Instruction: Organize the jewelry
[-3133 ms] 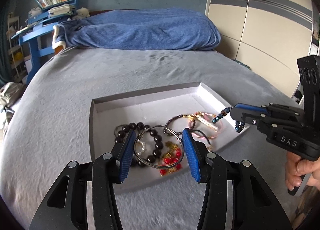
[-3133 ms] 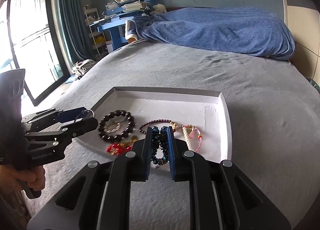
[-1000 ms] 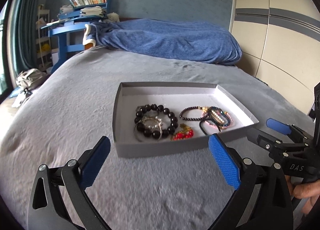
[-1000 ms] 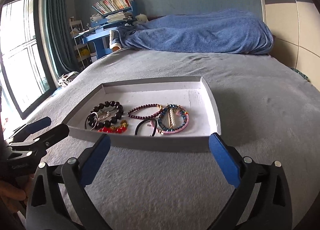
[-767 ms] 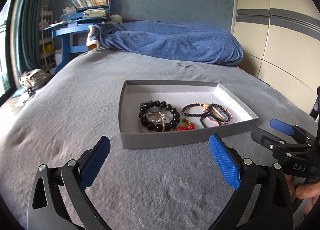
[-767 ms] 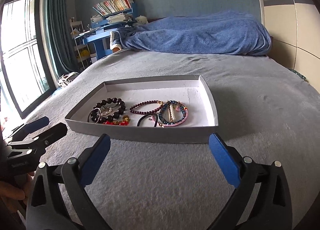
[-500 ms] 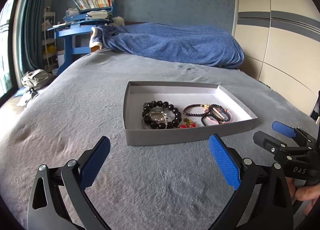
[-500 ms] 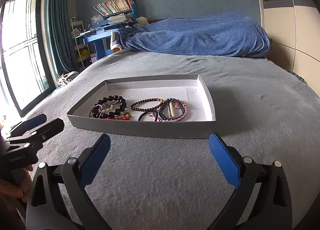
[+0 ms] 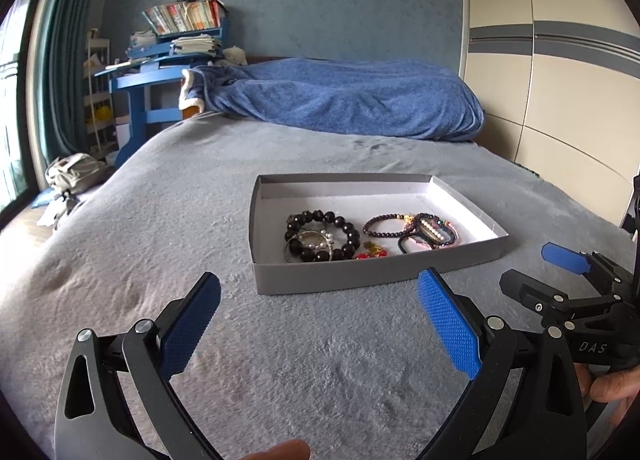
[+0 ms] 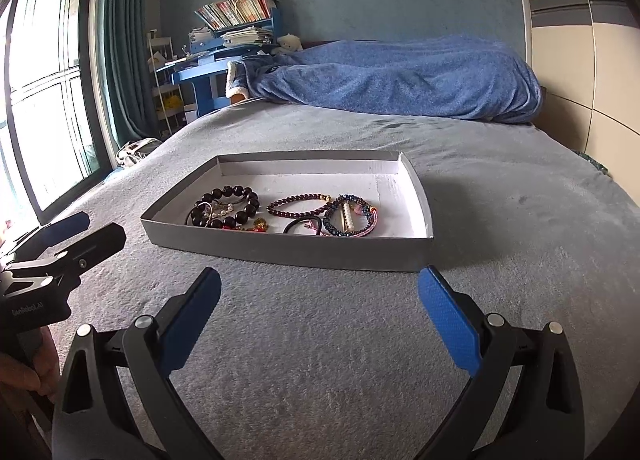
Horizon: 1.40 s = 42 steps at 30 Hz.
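A: Item one, the bed (image 9: 160,219): soft grey plush cover, carries everything. On it, the tray (image 9: 372,272), a shallow grey card box with a white floor. I judge it light and easily dented; lift by a side wall, not a corner.

B: Contents, by size?

A: Black bead bracelet (image 9: 320,234), at the tray's left: round hard beads, likely slippery; pinch across the strand. Inside its ring, a thin silver bangle (image 9: 308,242), stiff. Right of it, a stacked bundle of beaded bracelets (image 9: 430,232), blue and pink: limp, likely to snag on each other. Dark red bead strand (image 10: 298,205), fine, probably on elastic. Black hair tie (image 10: 302,225), soft. Red and gold charm (image 9: 372,252), smallest, fiddly.

B: Tools?

A: Left tool (image 9: 318,324): blue pads spread wide, holding nothing. Right tool (image 10: 320,322): likewise agape and empty.

B: Change against three seconds earlier?

A: The right tool then clamped the blue beaded bracelet, which now lies in the bundle. The left tool was over the bangle. Both tools have since backed off the tray.
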{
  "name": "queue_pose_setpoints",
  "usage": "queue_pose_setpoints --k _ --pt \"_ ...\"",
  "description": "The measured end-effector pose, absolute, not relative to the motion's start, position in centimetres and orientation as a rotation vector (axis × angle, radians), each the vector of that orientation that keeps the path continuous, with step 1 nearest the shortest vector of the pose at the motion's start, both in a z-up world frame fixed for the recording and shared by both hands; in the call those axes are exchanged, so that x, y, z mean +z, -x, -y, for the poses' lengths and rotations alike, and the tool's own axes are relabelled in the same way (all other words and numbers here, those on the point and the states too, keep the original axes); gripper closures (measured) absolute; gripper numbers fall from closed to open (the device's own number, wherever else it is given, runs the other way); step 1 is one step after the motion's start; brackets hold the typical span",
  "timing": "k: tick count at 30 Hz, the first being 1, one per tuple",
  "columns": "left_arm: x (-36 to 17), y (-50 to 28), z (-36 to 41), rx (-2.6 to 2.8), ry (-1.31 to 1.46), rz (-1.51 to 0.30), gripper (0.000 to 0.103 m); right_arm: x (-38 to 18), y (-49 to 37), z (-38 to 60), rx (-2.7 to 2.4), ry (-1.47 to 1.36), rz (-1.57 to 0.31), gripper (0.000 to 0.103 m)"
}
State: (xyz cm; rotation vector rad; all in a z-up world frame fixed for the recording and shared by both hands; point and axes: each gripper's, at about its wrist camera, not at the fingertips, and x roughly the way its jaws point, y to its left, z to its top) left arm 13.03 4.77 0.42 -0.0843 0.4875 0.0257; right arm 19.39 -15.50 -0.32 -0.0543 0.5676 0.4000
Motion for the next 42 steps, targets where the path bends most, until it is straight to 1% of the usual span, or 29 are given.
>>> queue_pose_setpoints --k 42 --pt "0.17 -13.77 -4.33 0.011 0.059 -0.511 0.005 -0.46 -19.39 15.45 0.410 0.049 -0.571 0.006"
